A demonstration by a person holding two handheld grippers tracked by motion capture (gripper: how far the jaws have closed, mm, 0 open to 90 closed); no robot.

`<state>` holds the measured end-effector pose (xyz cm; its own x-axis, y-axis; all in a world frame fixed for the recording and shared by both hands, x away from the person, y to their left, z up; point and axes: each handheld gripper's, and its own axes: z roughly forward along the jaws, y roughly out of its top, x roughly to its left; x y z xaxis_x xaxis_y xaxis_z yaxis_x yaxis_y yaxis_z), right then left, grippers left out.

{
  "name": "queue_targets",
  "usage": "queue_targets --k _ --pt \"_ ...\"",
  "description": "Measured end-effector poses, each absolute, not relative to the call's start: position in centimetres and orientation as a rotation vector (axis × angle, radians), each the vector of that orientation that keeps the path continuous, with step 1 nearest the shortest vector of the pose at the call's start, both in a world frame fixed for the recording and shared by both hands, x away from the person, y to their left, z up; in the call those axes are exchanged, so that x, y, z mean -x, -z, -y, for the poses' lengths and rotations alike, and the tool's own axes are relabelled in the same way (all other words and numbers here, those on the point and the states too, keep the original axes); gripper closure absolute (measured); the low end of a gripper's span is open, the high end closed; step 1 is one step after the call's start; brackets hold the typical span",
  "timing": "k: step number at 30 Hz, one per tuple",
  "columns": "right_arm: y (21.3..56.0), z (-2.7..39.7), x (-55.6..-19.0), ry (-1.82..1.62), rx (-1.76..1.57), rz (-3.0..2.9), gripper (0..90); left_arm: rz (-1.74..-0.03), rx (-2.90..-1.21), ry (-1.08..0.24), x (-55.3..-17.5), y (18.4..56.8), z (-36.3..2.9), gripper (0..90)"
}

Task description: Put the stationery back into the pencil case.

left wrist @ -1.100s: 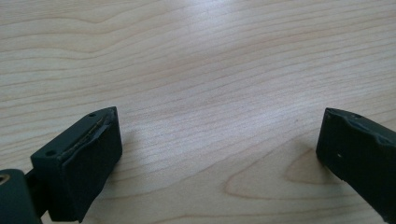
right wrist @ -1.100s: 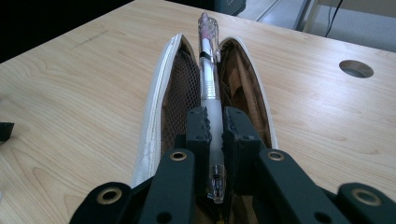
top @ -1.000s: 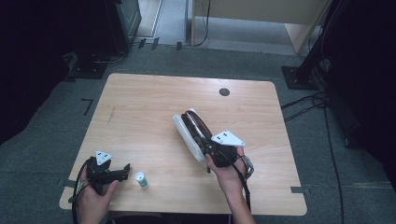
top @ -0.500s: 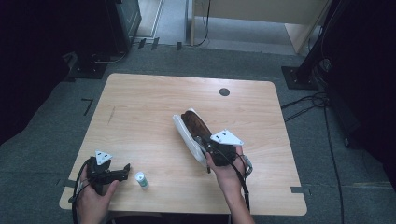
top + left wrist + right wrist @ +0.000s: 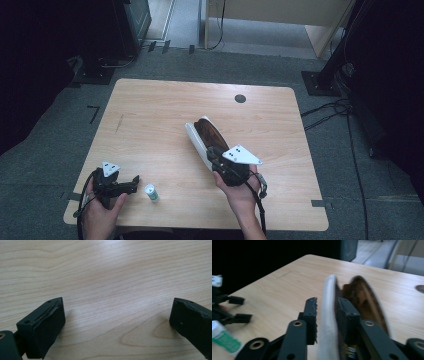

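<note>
Slipper of white fabric with a dark brown inside (image 5: 206,136) lies on its side near the middle of the pale wooden table (image 5: 150,115), its long axis running diagonally: one end points away toward the table's far left, the other comes back toward the person's right hand (image 5: 240,192). Its opening faces right, toward the far right corner. The right gripper (image 5: 214,156) is levelled along that axis, hand low behind it, and its jaws straddle the white side wall at the near end; they have just been opening, and a gap shows at one pad, so the wall sits between them unpinched. The left gripper (image 5: 134,183) rests low at the near left corner, jaws wide apart over bare wood, beside a small white and green bottle (image 5: 151,192)
</note>
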<state>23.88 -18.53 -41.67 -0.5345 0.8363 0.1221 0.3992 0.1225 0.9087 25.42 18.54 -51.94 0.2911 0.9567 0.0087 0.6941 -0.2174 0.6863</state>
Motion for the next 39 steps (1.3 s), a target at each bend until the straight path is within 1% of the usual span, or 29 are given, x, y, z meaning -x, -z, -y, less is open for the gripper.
queue_targets --k 3,6,10,13,14,15,18,21,29,33,39 --pt "42.1 17.2 -23.2 -1.423 -1.164 -2.032 61.4 -1.470 -1.990 -0.594 -25.4 51.9 -18.5 0.5" --pt "42.5 16.2 -22.7 -1.443 -1.139 -2.060 59.7 -1.469 -1.992 -0.594 -25.4 51.9 -18.5 0.5" --pt "43.5 13.8 -21.5 -1.503 -1.082 -2.122 54.5 -1.469 -1.992 -0.594 -25.4 51.9 -18.5 0.5" --pt "43.8 12.9 -21.1 -1.537 -1.044 -2.138 52.4 -1.469 -1.992 -0.594 -25.4 51.9 -18.5 0.5" --pt "44.2 12.0 -20.7 -1.583 -1.009 -2.168 49.4 -1.469 -1.992 -0.594 -25.4 51.9 -18.6 0.4" --pt "44.2 12.0 -20.7 -1.583 -1.009 -2.168 49.4 -1.469 -1.992 -0.594 -25.4 51.9 -18.6 0.5" --pt "44.7 10.8 -20.5 -1.590 -0.991 -2.185 45.1 -1.469 -1.992 -0.595 -25.4 51.9 -18.6 0.5" --pt "45.1 9.4 -20.2 -1.625 -0.971 -2.203 37.6 -1.469 -1.992 -0.594 -25.4 51.9 -18.6 0.5" --pt "46.0 7.4 -19.8 -1.628 -0.945 -2.256 37.0 -1.469 -1.992 -0.594 -25.4 51.9 -18.6 0.5" --pt "46.7 6.2 -19.7 -1.607 -0.925 -2.286 42.1 -1.469 -1.992 -0.594 -25.4 51.9 -18.6 0.5" --pt "47.3 4.9 -19.7 -1.561 -0.879 -2.311 45.0 -1.468 -1.991 -0.595 -25.4 51.9 -18.6 0.5"
